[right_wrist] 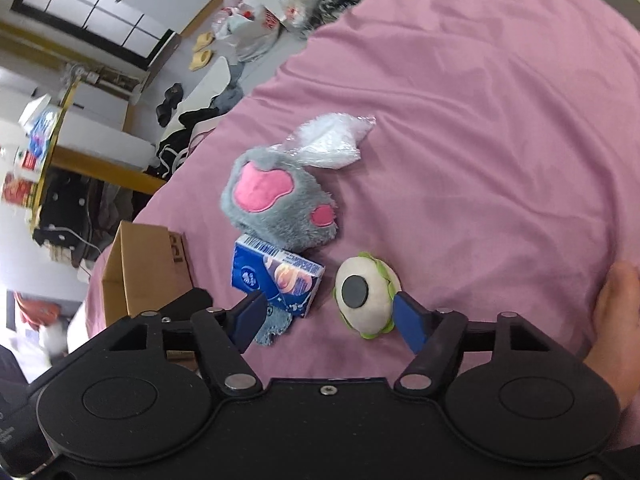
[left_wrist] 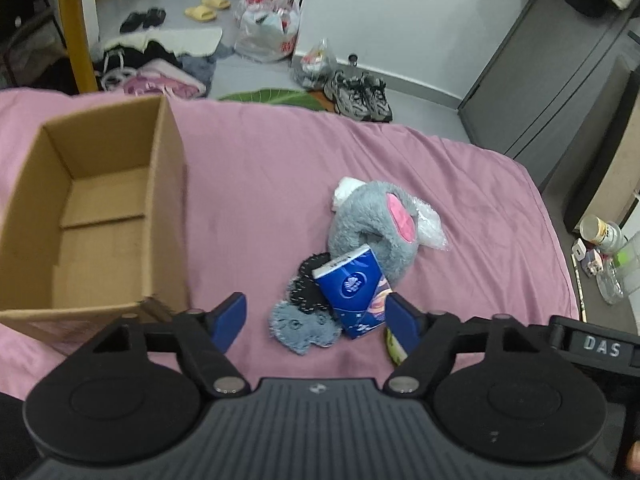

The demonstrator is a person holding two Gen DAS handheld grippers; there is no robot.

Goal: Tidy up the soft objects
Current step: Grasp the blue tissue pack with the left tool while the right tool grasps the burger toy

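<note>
On the pink bed lies a pile: a grey plush paw slipper (left_wrist: pixel 372 220) (right_wrist: pixel 276 200), a blue tissue pack (left_wrist: pixel 352 292) (right_wrist: pixel 276 278), a black and blue-grey fuzzy cloth (left_wrist: pixel 300 320) (right_wrist: pixel 274 330), a clear plastic bag (left_wrist: pixel 430 228) (right_wrist: pixel 332 140) and a cream and green round plush (right_wrist: pixel 366 296). An open, empty cardboard box (left_wrist: pixel 92 216) (right_wrist: pixel 140 268) stands to the left. My left gripper (left_wrist: pixel 316 322) is open just above the fuzzy cloth and tissue pack. My right gripper (right_wrist: pixel 330 316) is open, its right finger (right_wrist: pixel 410 320) next to the round plush.
The bed's far edge (left_wrist: pixel 320 108) drops to a floor with sneakers (left_wrist: pixel 360 94), slippers, plastic bags and clothes. A grey cabinet (left_wrist: pixel 540 80) stands at the right. A nightstand with a can (left_wrist: pixel 600 232) is beside the bed. A hand (right_wrist: pixel 616 312) rests at the right.
</note>
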